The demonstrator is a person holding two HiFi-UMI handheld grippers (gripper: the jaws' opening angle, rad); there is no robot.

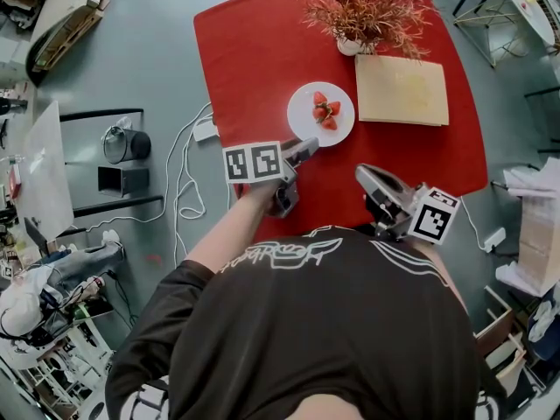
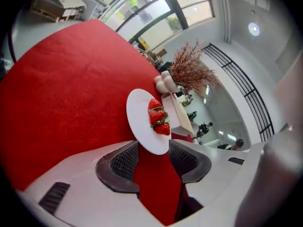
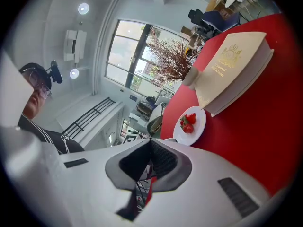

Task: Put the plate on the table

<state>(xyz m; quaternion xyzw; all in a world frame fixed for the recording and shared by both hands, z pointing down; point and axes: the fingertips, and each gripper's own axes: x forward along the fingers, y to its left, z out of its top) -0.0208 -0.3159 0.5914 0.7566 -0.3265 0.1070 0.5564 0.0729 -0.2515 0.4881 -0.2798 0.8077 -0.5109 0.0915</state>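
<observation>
1. The white plate (image 1: 302, 122) is sitting on the red table (image 1: 254, 59) in the upper centre of the head view, carrying strawberries (image 1: 326, 111), just left of a beige book (image 1: 402, 90).
2. The left gripper (image 1: 300, 152) is hovering at the plate's lower-left rim, jaws apart, not pressing it.
3. The right gripper (image 1: 367, 178) is hanging at lower right, jaws together and empty.

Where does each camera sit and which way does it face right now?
Head view: on the person's head, looking steeply down at the red table and plate; shirt, left gripper and right gripper show.
Left gripper view: on the left gripper, looking along its open jaws at the plate's strawberries.
Right gripper view: on the right gripper, looking across the table past shut jaws; the person's shirt shows left.
Shared: all three see the plate and the dried plant.
</observation>
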